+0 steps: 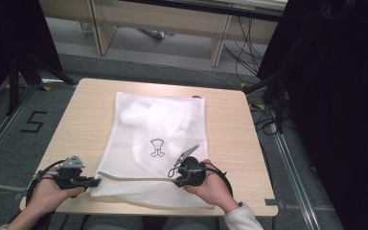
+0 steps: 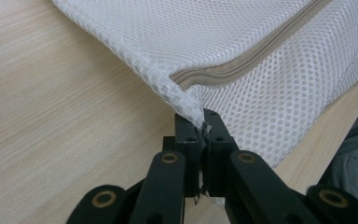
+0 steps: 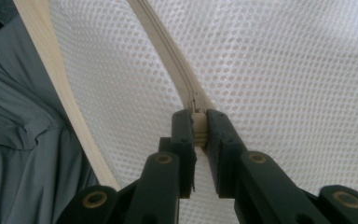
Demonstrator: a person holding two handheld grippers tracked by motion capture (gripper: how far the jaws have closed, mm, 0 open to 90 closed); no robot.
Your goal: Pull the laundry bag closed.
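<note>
The mesh laundry bag lies flat on the middle of the wooden table, its near edge hanging close to the table's front edge, and you can make out something pale and soft inside it toward the far end. Treat it as light, limp and floppy: the netting has no stiffness of its own, so it will sag, fold and bunch wherever you don't support it, and the open weave can snag or stretch if you tug hard. The firm parts are the seamed corner and the beige zipper that runs along the near edge; those are the places to hold. Your left gripper is already clamped on the bag's near left corner, jaws pinched together on a tuft of mesh right where the zipper tape ends, which anchors the bag well. Your right gripper sits on the near edge farther along, its jaws closed on what looks like the zipper's slider or pull in the right gripper view. That small piece is hard and probably a bit slick, so keep the pinch square on it. If you mean to run the zipper, pull along its line, not upward, and keep the left corner taut so the soft fabric doesn't ripple under the slider.
</note>
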